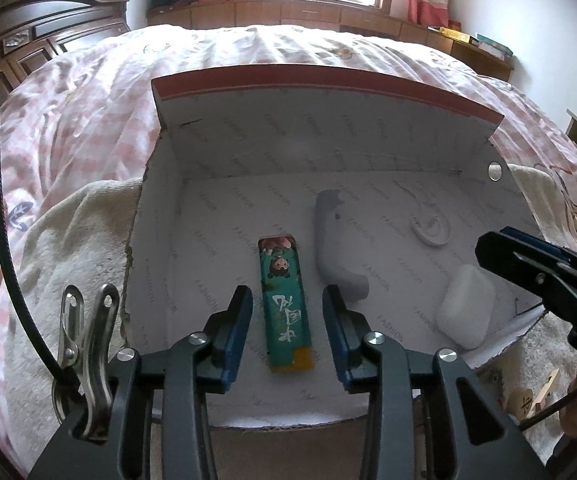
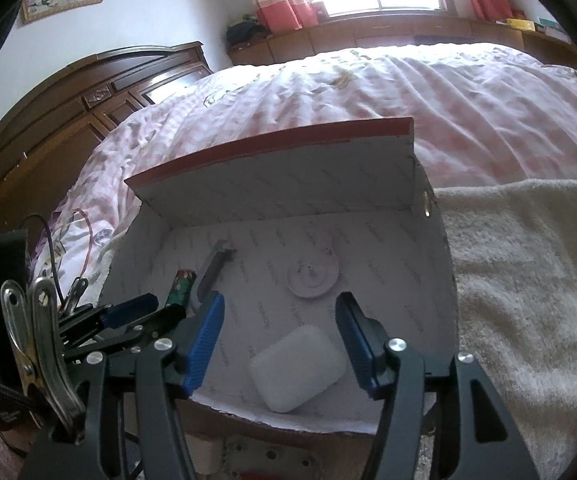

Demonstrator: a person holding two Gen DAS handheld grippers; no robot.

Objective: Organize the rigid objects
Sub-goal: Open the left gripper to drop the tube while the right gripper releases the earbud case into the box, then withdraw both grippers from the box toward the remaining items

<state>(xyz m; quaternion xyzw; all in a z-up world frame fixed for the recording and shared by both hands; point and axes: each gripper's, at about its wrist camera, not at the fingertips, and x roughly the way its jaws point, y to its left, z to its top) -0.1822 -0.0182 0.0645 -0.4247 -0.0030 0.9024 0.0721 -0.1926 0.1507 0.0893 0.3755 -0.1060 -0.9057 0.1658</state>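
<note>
While both grippers hang over the open cardboard box (image 1: 176, 152) on the bed, neither holds anything. The left gripper (image 1: 287, 332) has its jaws apart with the lighter (image 1: 286, 304) lying between them, clear of both pads. The right gripper (image 2: 280, 344) likewise stands apart above the white case (image 2: 298, 368), not touching it.

The lighter, green-wrapped with a yellow base, lies flat near the middle of the box floor, its base toward the near edge. I judge it light, stiff and a little slick in its printed sleeve; the long flat sides offer the surest hold, taken around mid-body so it does not pivot. The white case sits by the near right corner of the box. It looks like smooth, rounded hard plastic, light but apt to squirt out of a pinch, so the flat faces across its narrower span seem best.

Just right of the lighter lies a grey curved handle-like piece (image 1: 334, 240), rigid by its look, best taken across the straight shank. Toward the far right corner rests a white round disc (image 1: 428, 228), low and flat, hard to get under; what it is I cannot tell.

Counted inside the box: one lighter, one white case, one grey curved piece, one disc, so four things. Outside it, a cream towel (image 2: 528, 280) lies under and beside the box.
</note>
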